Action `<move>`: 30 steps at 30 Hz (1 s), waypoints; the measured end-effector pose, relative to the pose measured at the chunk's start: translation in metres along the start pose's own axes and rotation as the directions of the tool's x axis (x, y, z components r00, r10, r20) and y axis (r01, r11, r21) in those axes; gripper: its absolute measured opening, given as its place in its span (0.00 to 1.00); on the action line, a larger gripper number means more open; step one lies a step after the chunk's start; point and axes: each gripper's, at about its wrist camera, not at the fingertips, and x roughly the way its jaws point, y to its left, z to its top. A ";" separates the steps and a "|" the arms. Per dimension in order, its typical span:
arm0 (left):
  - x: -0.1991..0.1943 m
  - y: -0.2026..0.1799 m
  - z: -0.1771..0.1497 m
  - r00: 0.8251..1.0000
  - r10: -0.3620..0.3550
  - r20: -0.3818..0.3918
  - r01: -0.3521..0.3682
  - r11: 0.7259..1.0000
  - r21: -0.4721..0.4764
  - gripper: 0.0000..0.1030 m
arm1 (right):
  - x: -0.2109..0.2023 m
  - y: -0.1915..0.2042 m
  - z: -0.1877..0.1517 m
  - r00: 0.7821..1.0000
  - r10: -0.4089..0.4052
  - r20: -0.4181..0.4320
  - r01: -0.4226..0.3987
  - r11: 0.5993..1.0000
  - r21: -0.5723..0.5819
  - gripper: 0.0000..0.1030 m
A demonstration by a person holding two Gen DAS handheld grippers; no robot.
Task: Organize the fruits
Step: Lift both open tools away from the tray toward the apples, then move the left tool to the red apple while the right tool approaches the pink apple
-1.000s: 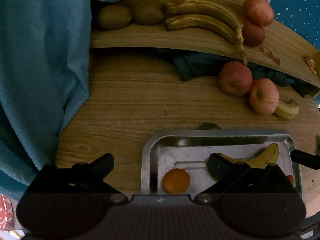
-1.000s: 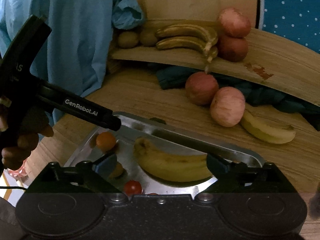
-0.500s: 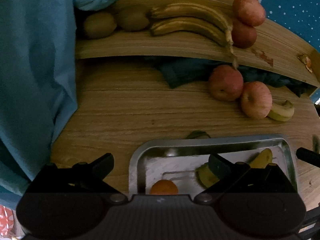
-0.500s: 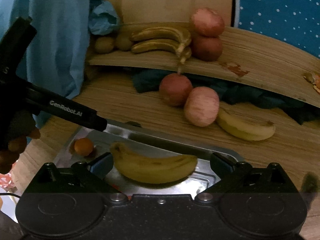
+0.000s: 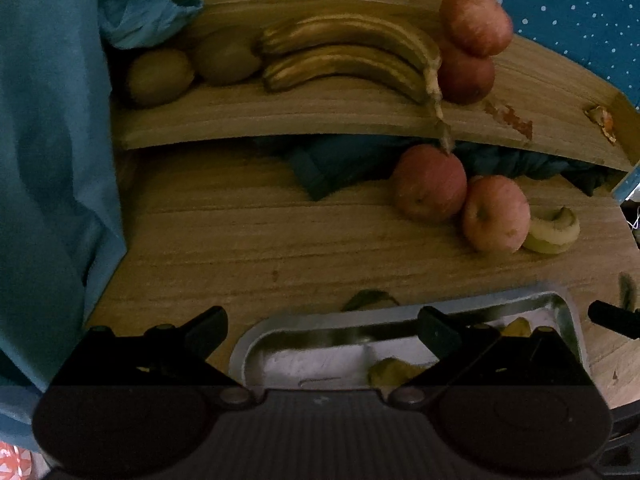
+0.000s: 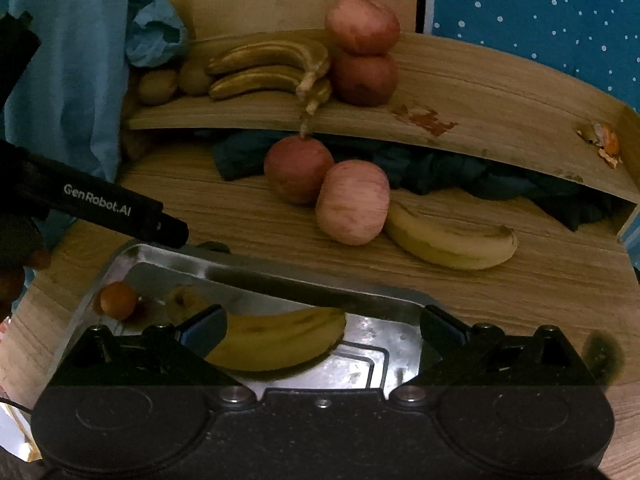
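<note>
Above the metal tray (image 6: 384, 306), both grippers, left gripper (image 5: 322, 326) and right gripper (image 6: 322, 326), hover spread and empty; banana (image 6: 280, 340) inside it awaits sorting.

Both my hand-held grippers held low, pointing forward. Left hand-held gripper (image 5: 322, 322) jaws wide apart, gripping nothing. Right hand-held gripper (image 6: 322, 322) same: wide apart, gripping nothing.

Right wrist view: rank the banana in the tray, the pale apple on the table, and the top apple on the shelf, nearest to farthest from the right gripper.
1. Banana in the tray: between the right gripper fingers, towards the left one.
2. Pale apple: on the table beyond the tray, centre.
3. Top apple: on the shelf at the back, stacked on another apple.
</note>
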 end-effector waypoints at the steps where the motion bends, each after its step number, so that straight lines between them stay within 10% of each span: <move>1: 0.001 -0.001 0.002 1.000 -0.003 0.001 0.003 1.000 0.001 1.00 | 0.002 -0.001 0.001 1.000 -0.001 -0.001 0.001 1.000 0.003 0.99; 30: 0.055 -0.038 0.087 0.987 -0.161 -0.013 0.162 0.983 0.089 1.00 | 0.059 -0.021 0.040 0.997 0.064 -0.032 -0.060 0.992 0.114 0.86</move>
